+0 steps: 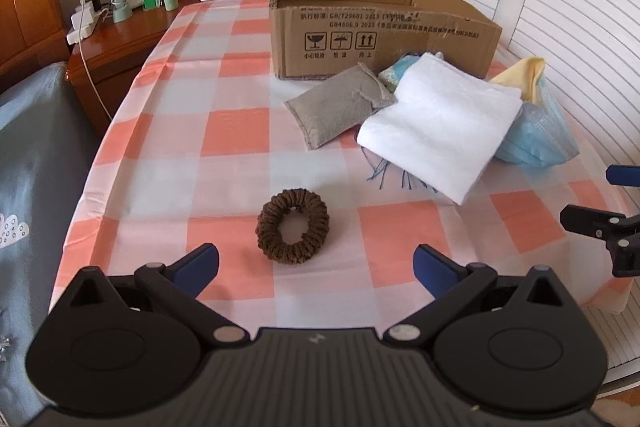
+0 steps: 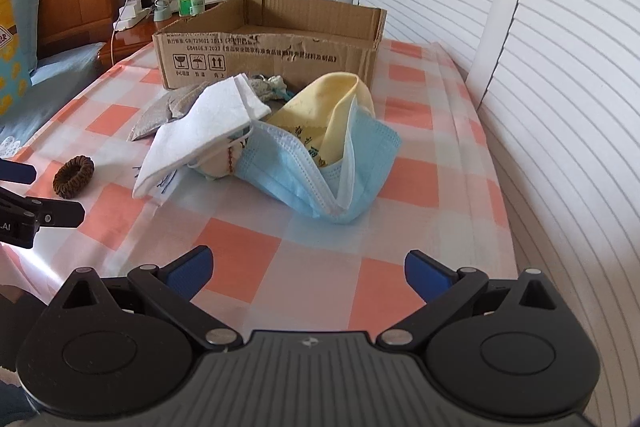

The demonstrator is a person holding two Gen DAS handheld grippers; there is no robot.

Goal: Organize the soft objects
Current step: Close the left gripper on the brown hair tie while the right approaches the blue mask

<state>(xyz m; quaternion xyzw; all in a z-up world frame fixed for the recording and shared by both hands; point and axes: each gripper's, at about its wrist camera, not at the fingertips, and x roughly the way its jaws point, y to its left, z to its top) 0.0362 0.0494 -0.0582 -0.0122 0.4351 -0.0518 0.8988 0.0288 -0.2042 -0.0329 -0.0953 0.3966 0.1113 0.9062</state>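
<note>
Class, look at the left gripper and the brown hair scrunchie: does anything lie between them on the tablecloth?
Nothing visible does. The brown scrunchie lies alone on the checked tablecloth, directly ahead of the open left gripper, with only bare cloth between.

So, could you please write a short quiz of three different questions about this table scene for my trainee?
1. True or false: the brown knitted hair scrunchie lies apart from the pile of soft things.
2. Multiple choice: what rests on the grey fabric pouch? A) the folded white towel B) the open brown cardboard box C) the crumpled blue face mask
3. Fill in: the left gripper and the right gripper both have their jaws ____.

Key: 1 true; 2 A; 3 open.
</note>
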